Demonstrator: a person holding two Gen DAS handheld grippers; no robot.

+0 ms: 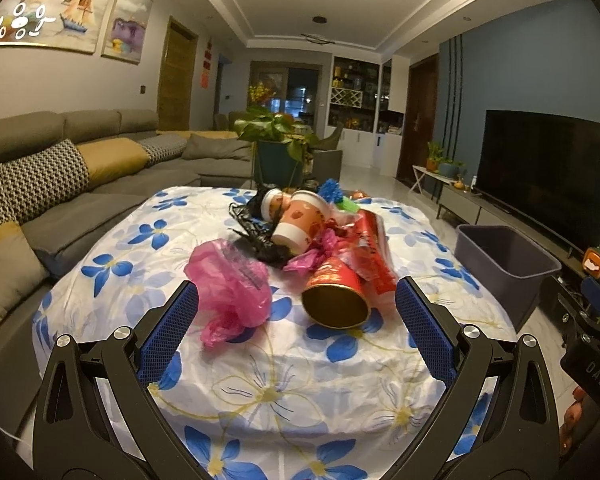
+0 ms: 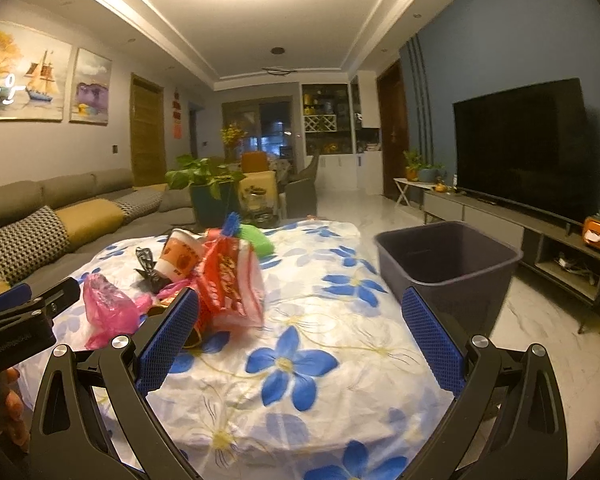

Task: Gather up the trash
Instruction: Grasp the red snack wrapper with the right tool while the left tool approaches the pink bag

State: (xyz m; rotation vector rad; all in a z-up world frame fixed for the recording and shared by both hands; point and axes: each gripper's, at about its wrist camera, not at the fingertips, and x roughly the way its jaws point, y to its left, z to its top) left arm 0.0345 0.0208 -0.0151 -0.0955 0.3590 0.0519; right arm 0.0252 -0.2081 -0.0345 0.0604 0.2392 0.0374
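While your left gripper and right gripper were spread empty, trash lay on the desk near the bin.

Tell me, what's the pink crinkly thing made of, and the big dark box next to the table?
The pink bag looks like thin plastic film: it is see-through, wrinkled and slightly shiny. The dark bin seems to be hard plastic with a smooth, matte finish: its walls stand stiff and its rim is evenly moulded.

A flowered tablecloth carries heaped trash and a bin.
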